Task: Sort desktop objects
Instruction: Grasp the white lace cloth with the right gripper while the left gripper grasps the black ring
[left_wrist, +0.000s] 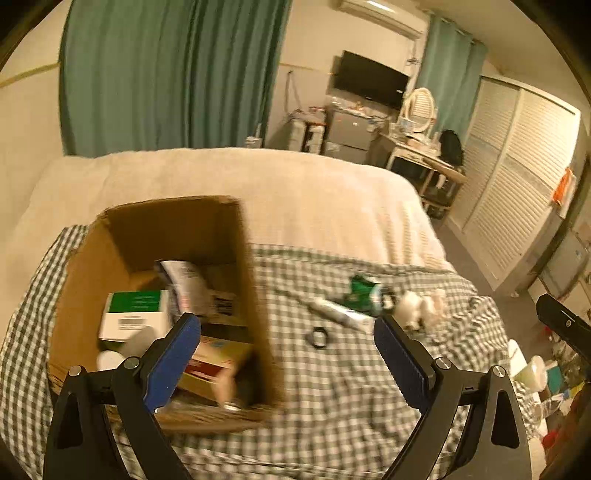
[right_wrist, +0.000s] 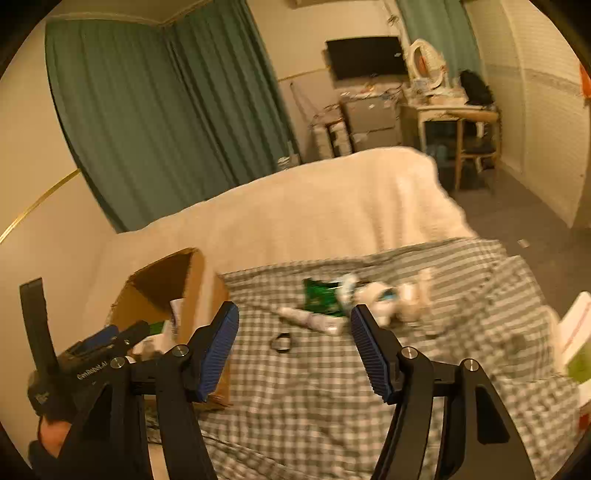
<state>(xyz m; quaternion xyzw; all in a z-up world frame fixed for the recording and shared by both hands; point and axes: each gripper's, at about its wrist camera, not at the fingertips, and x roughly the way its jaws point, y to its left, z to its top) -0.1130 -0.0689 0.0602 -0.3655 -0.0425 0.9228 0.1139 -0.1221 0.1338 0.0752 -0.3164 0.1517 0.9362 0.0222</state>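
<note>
An open cardboard box (left_wrist: 258, 295) stands on the left of a green-checked cloth (left_wrist: 332, 387) and holds several packs, among them a green-and-white carton (left_wrist: 135, 314). My left gripper (left_wrist: 286, 321) hovers open and holds nothing, its left finger over the box. To the box's right on the cloth lie a black ring (right_wrist: 282, 342), a white tube (right_wrist: 314, 321), a green packet (right_wrist: 321, 297) and some small white items (right_wrist: 388, 299). My right gripper (right_wrist: 295, 332) is open and holds nothing, above the cloth short of the ring. In the right wrist view the left gripper (right_wrist: 125, 332) shows over the box (right_wrist: 199, 288).
The cloth lies on a bed with a cream blanket (left_wrist: 258, 184) behind it. A white-and-green box (right_wrist: 576, 339) sits at the cloth's right edge. Cups and clutter (left_wrist: 532, 373) stand beside the bed on the right. Green curtains and a dresser are far behind.
</note>
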